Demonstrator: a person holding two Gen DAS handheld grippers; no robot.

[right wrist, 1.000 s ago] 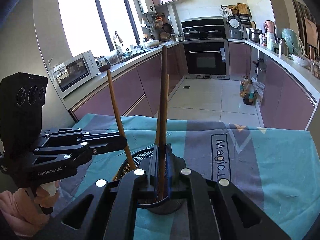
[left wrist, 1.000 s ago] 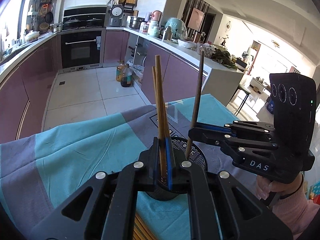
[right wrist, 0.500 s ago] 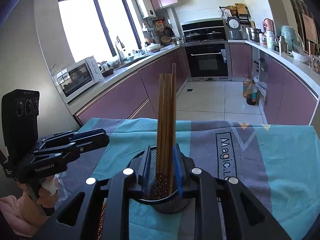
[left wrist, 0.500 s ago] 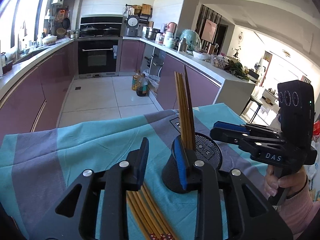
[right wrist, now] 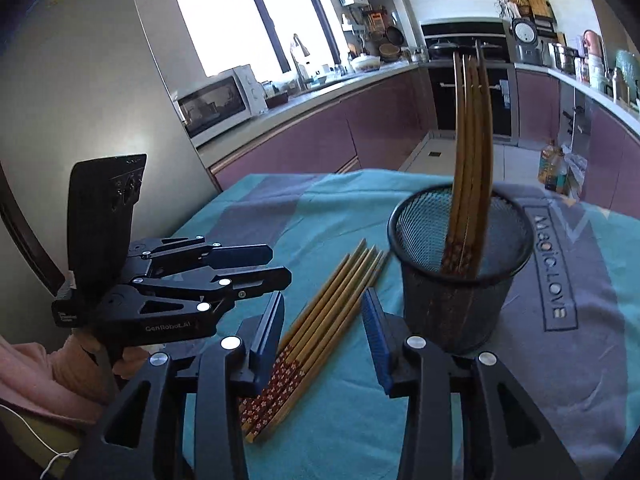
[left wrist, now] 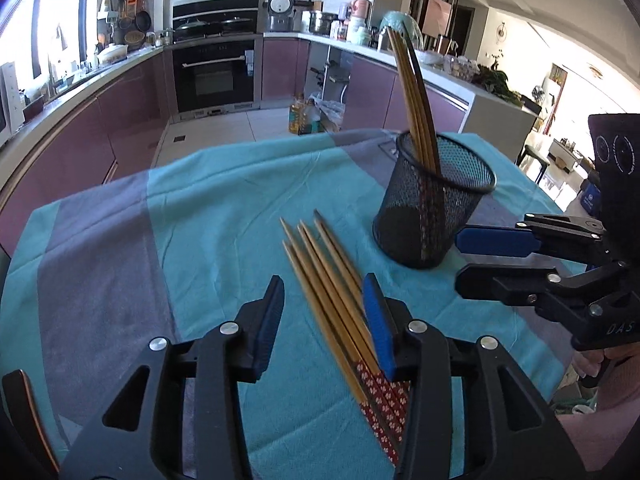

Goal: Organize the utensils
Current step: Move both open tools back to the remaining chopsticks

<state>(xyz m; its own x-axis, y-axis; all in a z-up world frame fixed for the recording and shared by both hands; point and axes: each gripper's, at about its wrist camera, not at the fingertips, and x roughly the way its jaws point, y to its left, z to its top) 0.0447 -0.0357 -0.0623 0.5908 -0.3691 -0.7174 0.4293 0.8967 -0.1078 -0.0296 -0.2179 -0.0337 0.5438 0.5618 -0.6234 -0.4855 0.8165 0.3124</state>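
Both claws released chopsticks (left wrist: 416, 116) into mesh cup (left wrist: 434, 204), opening.

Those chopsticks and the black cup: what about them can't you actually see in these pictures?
- Loose chopsticks: patterned ends run under the left tongs in the left view.
- Chopsticks in the mesh cup: exact count unclear, overlapping and blurred in both views.
- Cup's inside bottom: hidden by its wall.
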